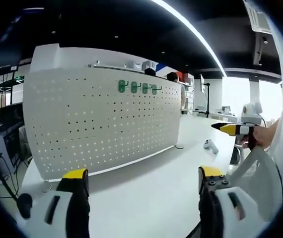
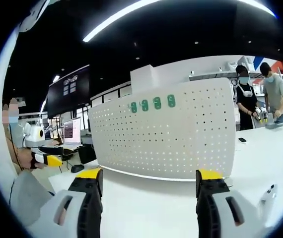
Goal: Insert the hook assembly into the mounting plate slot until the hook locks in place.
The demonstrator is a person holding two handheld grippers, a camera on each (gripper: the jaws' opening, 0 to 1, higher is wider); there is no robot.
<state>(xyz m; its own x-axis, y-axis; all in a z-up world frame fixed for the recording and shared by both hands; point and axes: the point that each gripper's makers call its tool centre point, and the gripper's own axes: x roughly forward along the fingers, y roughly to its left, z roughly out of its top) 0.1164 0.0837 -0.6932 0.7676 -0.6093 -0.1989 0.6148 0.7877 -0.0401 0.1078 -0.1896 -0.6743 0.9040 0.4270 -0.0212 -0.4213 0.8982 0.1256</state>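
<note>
Two yellow-tipped black jaws of the left gripper (image 1: 144, 181) stand wide apart with nothing between them, over the white tabletop (image 1: 151, 193). Same for the right gripper (image 2: 149, 181): jaws spread wide, holding nothing. Beyond both stands the white perforated pegboard mounting plate (image 1: 102, 124), upright on the table, with four green plastic hooks (image 1: 139, 88) hung in a row near its top edge; in the right gripper view the plate (image 2: 171, 134) and hooks (image 2: 151, 104) sit straight ahead. Right gripper enters the left gripper view from the right, held in a hand (image 1: 264, 135). Two people (image 2: 260, 94) stand at a far table behind the plate.
</note>
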